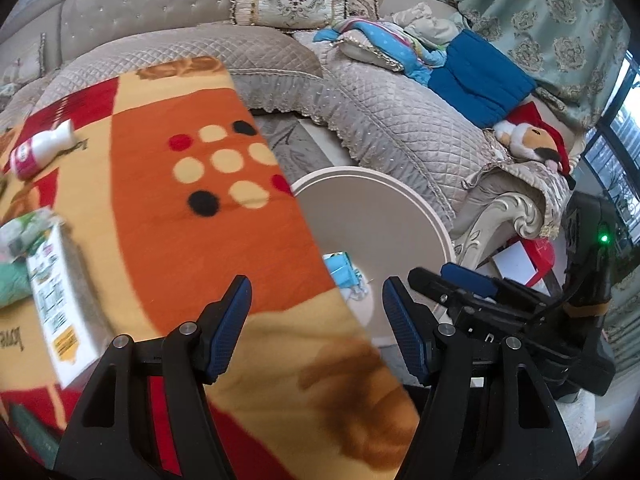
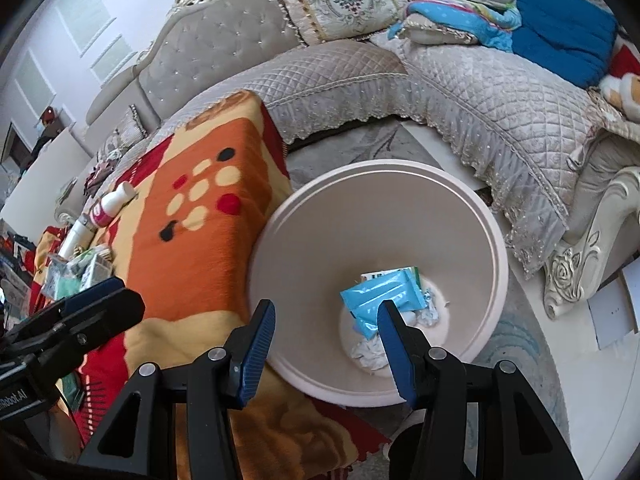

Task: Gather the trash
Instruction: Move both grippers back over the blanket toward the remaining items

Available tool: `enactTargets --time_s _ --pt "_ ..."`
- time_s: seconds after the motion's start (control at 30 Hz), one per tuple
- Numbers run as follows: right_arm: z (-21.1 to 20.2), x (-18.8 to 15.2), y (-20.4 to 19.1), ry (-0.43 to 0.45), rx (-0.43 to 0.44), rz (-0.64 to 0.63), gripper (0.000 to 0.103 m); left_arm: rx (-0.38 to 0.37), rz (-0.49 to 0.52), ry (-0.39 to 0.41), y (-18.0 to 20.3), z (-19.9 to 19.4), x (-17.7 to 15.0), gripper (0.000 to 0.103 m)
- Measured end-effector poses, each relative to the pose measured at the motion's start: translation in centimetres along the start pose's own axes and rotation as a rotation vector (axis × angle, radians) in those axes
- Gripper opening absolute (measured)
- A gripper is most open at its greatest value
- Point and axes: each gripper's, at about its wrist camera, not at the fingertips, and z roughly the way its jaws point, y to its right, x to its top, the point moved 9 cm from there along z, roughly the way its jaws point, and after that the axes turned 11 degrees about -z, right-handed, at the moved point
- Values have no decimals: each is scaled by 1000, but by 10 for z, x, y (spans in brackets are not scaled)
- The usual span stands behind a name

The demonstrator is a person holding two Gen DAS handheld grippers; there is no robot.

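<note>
Sofa [image 2: 460, 92] in quilted grey fabric curves along the far side, leaving a strip of patterned grey rug [image 2: 360, 140] between it and the desk [image 1: 180, 240], which is draped in an orange, red and cream fleece blanket. Just off the desk's edge stands the round beige plastic bin [image 2: 460, 208], its rim close to the blanket, with a light-blue wrapper [image 2: 384, 296] and crumpled white paper [image 2: 368, 354] in its bottom. A white bottle with a pink label [image 1: 40, 148] and a printed white carton [image 1: 60, 312] lie on the desk's far side. The left gripper [image 1: 316, 330] hovers wide and empty over the desk edge; the right gripper [image 2: 326, 350] hangs empty above the bin, its jaws moderately apart.
</note>
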Motion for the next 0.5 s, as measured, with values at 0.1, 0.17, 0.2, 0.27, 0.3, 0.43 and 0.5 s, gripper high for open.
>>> enactTargets --time_s 0.1,0.17,0.2,0.27,0.3,0.43,0.5 --pt "-5 3 -15 7 16 -21 51 18 -9 5 -13 -12 -9 67" --pt "-8 4 -28 11 33 -42 51 21 -18 3 -23 -21 -17 67" --pt "-9 4 -37 13 46 -55 51 25 -25 0 -30 -25 -23 67" --pt "-11 5 -50 15 63 -75 52 34 -41 -2 -42 -33 -32 67" --pt "-12 5 -59 16 73 -89 52 37 -52 -3 -48 -37 -36 67" --pt "-12 6 -86 18 102 -125 53 46 -112 1 -81 -54 -54 67" --pt "-12 6 -97 19 116 -137 53 46 -142 -3 -95 -57 -60 67"
